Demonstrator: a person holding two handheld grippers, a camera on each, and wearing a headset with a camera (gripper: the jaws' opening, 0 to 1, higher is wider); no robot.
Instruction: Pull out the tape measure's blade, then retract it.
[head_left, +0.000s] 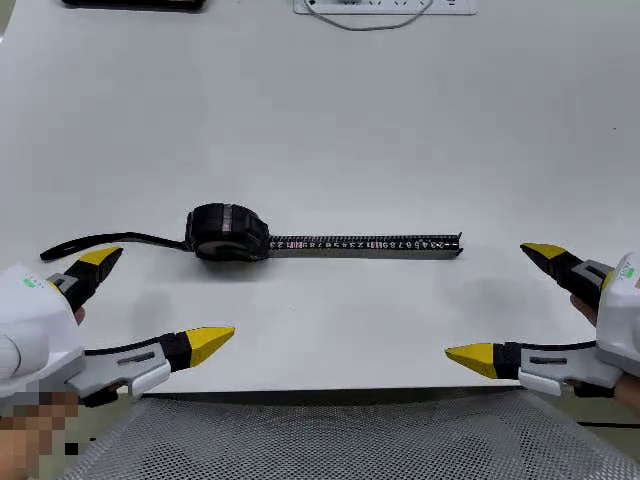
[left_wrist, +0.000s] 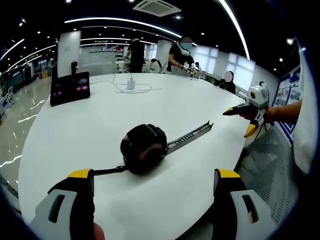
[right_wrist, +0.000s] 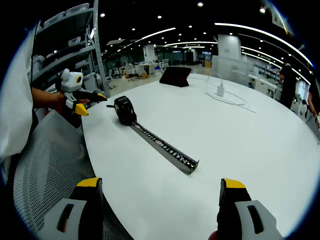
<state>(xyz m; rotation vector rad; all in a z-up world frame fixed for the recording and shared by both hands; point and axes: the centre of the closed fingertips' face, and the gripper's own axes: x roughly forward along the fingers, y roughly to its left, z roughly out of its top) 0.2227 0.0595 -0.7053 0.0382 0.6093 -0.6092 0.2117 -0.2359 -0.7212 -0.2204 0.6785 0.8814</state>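
A black tape measure (head_left: 228, 233) lies on the white table, its dark blade (head_left: 365, 244) drawn out to the right and ending in a hook (head_left: 458, 242). A black wrist strap (head_left: 105, 243) trails left from the case. My left gripper (head_left: 160, 300) hovers open near the front left, a little short of the case (left_wrist: 144, 148), nothing between its yellow tips. My right gripper (head_left: 508, 305) stands open at the front right, just past the blade's end (right_wrist: 190, 165). Across the table from each gripper is the other one: the right gripper (left_wrist: 245, 112) and the left gripper (right_wrist: 85, 102).
A dark tablet (left_wrist: 70, 87) and a white power strip with cable (head_left: 385, 8) lie at the table's far side. A grey mesh chair back (head_left: 350, 440) sits below the front edge. People stand at other benches behind. Shelving (right_wrist: 65, 40) rises at the left of the right gripper view.
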